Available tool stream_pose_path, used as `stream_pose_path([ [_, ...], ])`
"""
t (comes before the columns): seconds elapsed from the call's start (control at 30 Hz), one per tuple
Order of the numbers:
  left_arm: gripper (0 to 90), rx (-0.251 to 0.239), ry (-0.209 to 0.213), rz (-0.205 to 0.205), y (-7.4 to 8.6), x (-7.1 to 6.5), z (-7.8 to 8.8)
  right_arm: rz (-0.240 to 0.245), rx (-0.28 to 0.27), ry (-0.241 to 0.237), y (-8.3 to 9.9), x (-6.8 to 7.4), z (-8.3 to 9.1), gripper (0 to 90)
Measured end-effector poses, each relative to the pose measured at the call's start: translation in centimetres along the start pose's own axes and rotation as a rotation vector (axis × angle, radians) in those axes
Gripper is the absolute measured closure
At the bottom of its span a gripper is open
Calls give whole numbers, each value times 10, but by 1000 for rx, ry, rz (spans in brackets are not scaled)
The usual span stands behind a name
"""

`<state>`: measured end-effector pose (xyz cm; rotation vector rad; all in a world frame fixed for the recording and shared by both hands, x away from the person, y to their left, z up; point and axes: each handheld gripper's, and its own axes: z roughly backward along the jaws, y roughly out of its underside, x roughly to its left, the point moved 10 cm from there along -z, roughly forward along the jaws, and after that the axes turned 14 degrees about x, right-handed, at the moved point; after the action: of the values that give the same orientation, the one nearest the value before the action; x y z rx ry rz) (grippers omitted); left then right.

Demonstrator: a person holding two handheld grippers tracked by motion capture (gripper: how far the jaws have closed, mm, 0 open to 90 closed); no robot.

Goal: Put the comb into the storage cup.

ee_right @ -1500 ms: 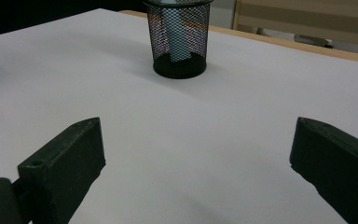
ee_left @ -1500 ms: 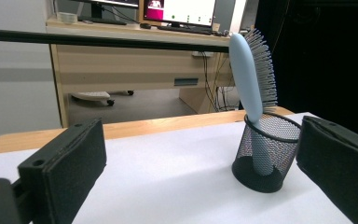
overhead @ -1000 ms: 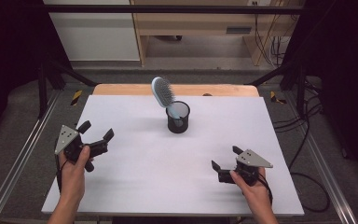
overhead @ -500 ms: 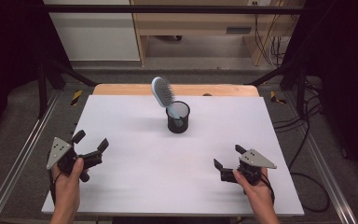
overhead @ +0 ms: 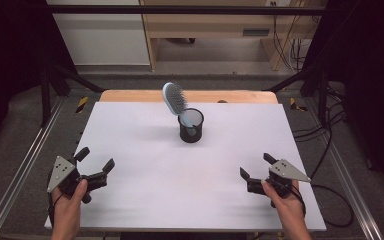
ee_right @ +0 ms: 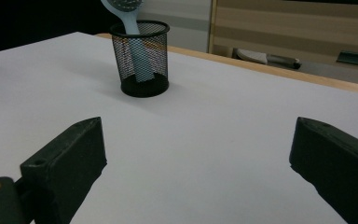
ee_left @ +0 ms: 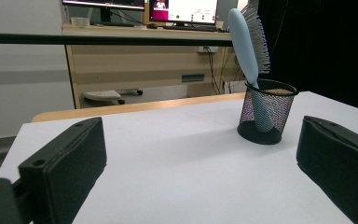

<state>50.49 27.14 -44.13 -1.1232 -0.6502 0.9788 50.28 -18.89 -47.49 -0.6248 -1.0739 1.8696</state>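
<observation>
A pale blue plastic hairbrush [overhead: 174,98] stands handle-down in a small black wire-mesh cup [overhead: 190,126] near the middle of the far edge of the white desk [overhead: 140,200], its long axis leaning up and toward the far-left corner, with the bristled head well above the rim. Both claws sit by the near edge, well apart from the cup: the left claw [overhead: 95,163] by the near-left corner, the right claw [overhead: 254,172] toward the near-right corner, each with its jaws spread wide and holding nothing. From either claw the brush lies forward and inward, so a reach would run diagonally toward the desk's far middle. In the left gripper view the cup [ee_left: 266,111] and brush [ee_left: 249,42] stand ahead and toward its right jaw; in the right gripper view the cup [ee_right: 142,58] stands ahead over its left jaw, with the handle [ee_right: 135,51] visible through the mesh. Neither claw looks clearly nearer; since the head tilts leftward, the left claw probably meets it more squarely.
</observation>
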Motion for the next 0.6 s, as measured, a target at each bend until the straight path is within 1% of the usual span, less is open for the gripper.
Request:
stream_pose_path([
  [0.07, 15, 4, 6, 1, 3, 1, 0, 3, -3, 9, 5, -6, 6, 39],
  [0.13, 16, 6, 3, -4, 5, 3, 1, 4, -10, 18, 9, -12, 12, 39],
  [0.17, 16, 7, 11, -3, 6, 2, 1, -1, -17, 26, 11, -16, 16, 39],
  [0.23, 16, 9, 8, -1, 8, 4, 1, -21, -42, 41, 14, -25, 22, 39],
  [0.3, 16, 12, 12, 1, 12, 4, 1, -43, -69, 55, 17, -33, 26, 41],
  [0.33, 16, 14, 20, 1, 13, 3, 1, -51, -77, 57, 19, -35, 26, 41],
  [0.4, 16, 18, 23, -21, 15, 1, 1, -53, -85, 56, 22, -37, 25, 43],
  [0.43, 16, 20, 18, -44, 16, 1, 2, -60, -85, 53, 22, -37, 25, 43],
  [0.47, 17, 17, 15, -49, 16, 1, 2, -51, -86, 52, 22, -36, 24, 43],
  [0.5, 18, 14, 16, -48, 16, 2, 2, -45, -88, 51, 21, -35, 23, 43],
  [0.6, 18, 1, 30, -18, 16, 1, 2, -17, -84, 46, 20, -30, 19, 43],
])
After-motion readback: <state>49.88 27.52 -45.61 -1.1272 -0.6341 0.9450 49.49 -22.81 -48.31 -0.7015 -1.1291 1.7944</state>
